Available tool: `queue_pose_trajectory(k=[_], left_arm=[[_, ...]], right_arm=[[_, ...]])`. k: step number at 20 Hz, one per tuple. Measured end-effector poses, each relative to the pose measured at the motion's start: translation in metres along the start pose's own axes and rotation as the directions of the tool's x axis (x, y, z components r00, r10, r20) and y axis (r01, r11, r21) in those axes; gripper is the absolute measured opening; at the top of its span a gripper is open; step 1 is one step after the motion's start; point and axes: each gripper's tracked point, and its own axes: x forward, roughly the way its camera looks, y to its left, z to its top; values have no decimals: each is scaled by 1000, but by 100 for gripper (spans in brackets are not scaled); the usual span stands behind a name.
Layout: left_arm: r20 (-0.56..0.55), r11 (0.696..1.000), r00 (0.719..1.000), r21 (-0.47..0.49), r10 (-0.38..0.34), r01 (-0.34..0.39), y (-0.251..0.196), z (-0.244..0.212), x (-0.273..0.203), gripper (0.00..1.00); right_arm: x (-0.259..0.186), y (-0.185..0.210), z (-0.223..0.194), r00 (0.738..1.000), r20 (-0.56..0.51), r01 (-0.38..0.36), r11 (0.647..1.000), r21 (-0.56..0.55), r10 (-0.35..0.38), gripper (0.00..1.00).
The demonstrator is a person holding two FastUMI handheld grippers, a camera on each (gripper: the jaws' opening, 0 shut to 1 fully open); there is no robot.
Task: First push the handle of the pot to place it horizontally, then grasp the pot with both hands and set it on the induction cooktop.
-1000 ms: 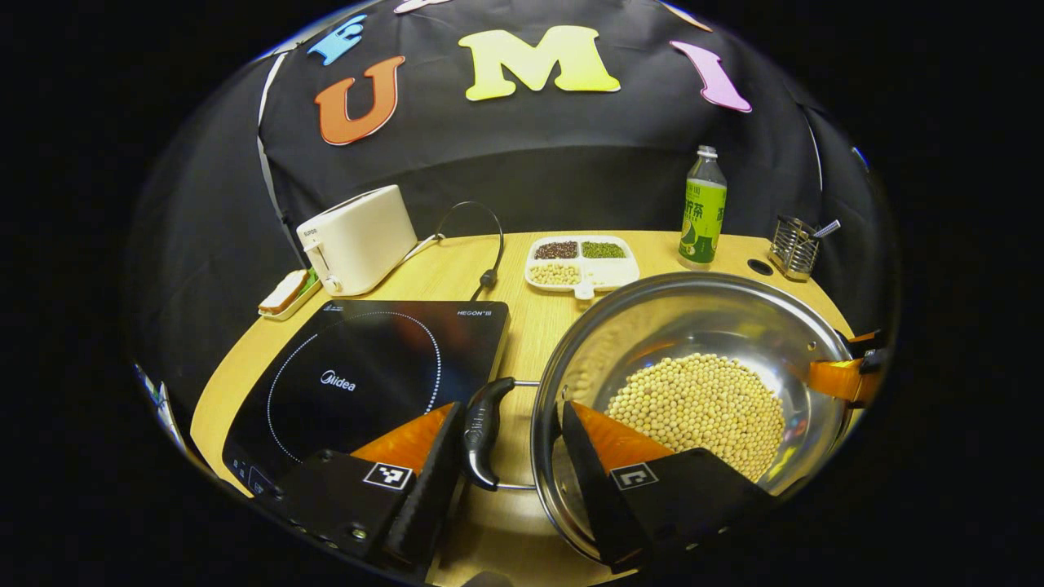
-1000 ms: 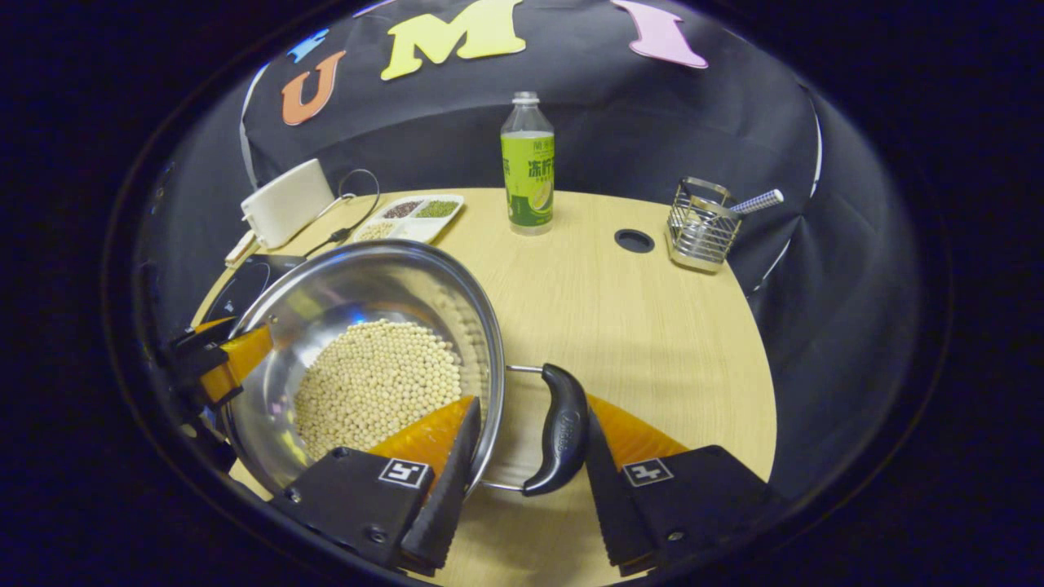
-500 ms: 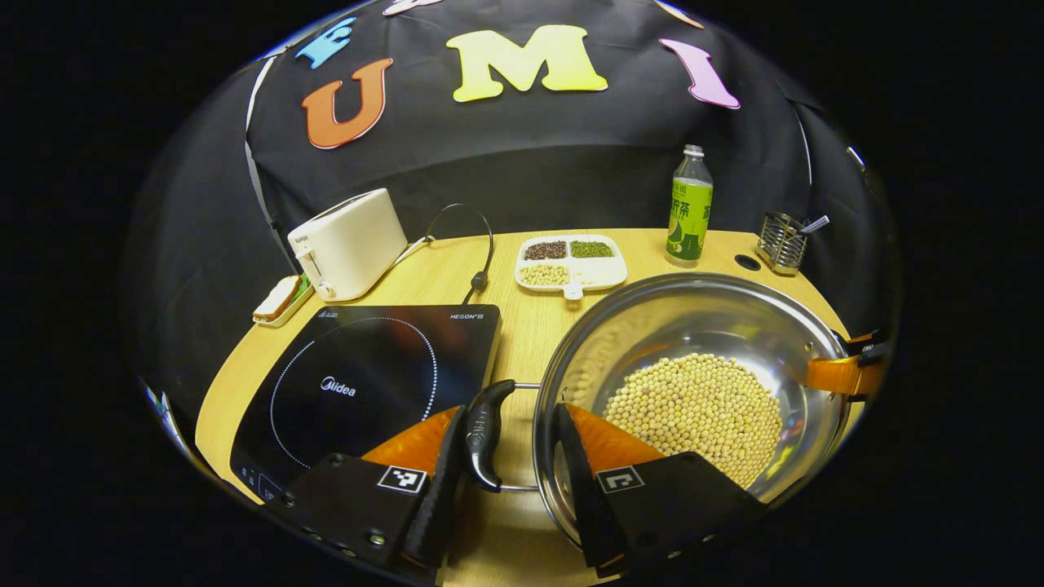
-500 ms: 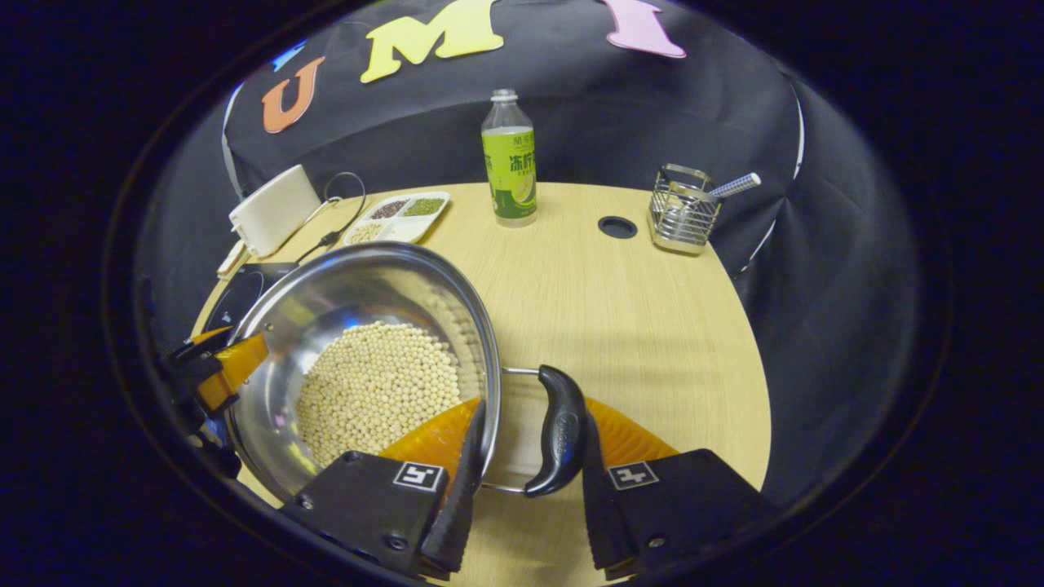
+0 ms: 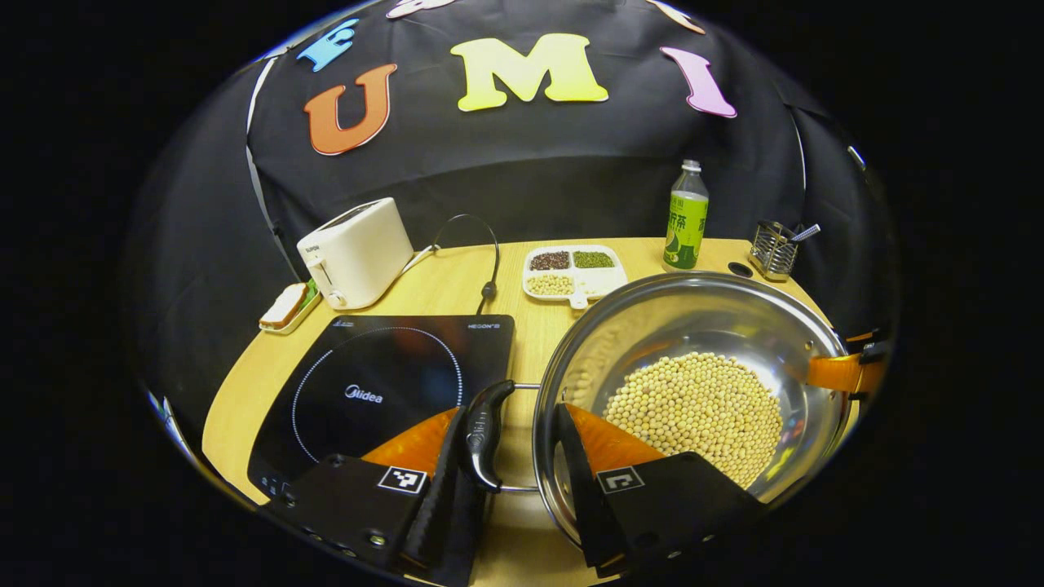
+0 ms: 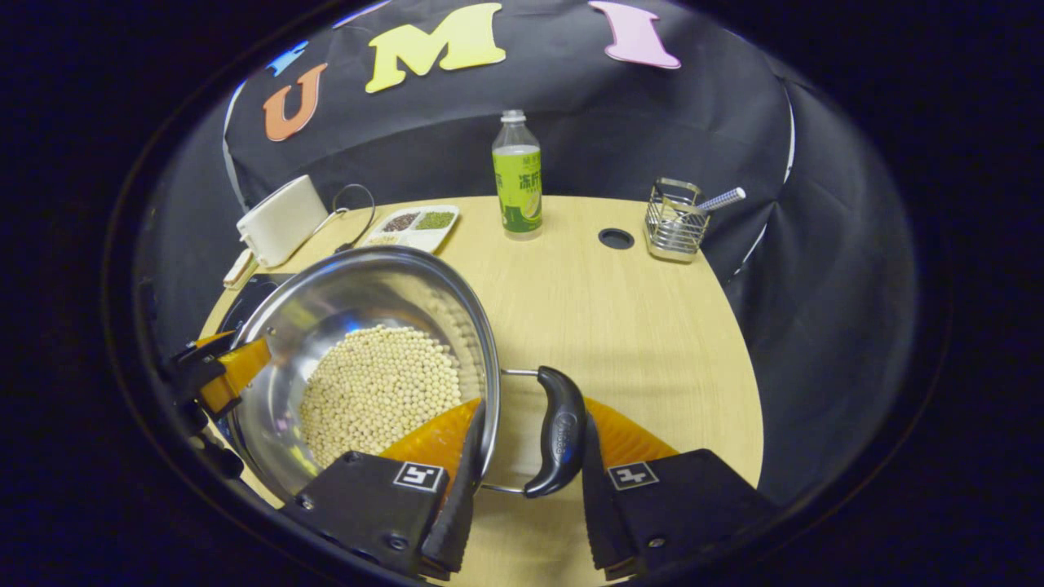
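Observation:
A steel pot (image 5: 693, 318) holding soybeans (image 5: 693, 403) lies right of the black induction cooktop (image 5: 383, 367). My left gripper (image 5: 510, 469) is shut on the pot: one finger presses its black side handle (image 5: 485, 432) and the other the inside of the wall. In the right gripper view, my right gripper (image 6: 530, 465) clamps the opposite handle (image 6: 561, 432) and the pot (image 6: 367, 293) wall the same way. Each gripper shows across the pot from the other: the right gripper (image 5: 848, 371) and the left gripper (image 6: 220, 375). Both handles lie level.
At the back of the round wooden table stand a white toaster (image 5: 355, 253), a divided dish of beans (image 5: 575, 273), a green bottle (image 5: 685, 220) and a wire holder (image 5: 771, 249). A small plate of food (image 5: 285, 306) lies at the left edge. A cable (image 5: 489, 277) runs behind the cooktop.
Both grippers closed tighter on the pot's handles and walls. The views shifted: the cooktop slid right in the left gripper view and the background sank slightly, with the pot fixed between the fingers.

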Motion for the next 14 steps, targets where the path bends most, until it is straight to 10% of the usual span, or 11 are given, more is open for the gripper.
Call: queue_pose_trajectory(k=[14], left_arm=[[8,1000,1000,28,15,-15,109,6,-26,61]], right_arm=[[-28,113,0,999,26,-24,999,41,23,57]])
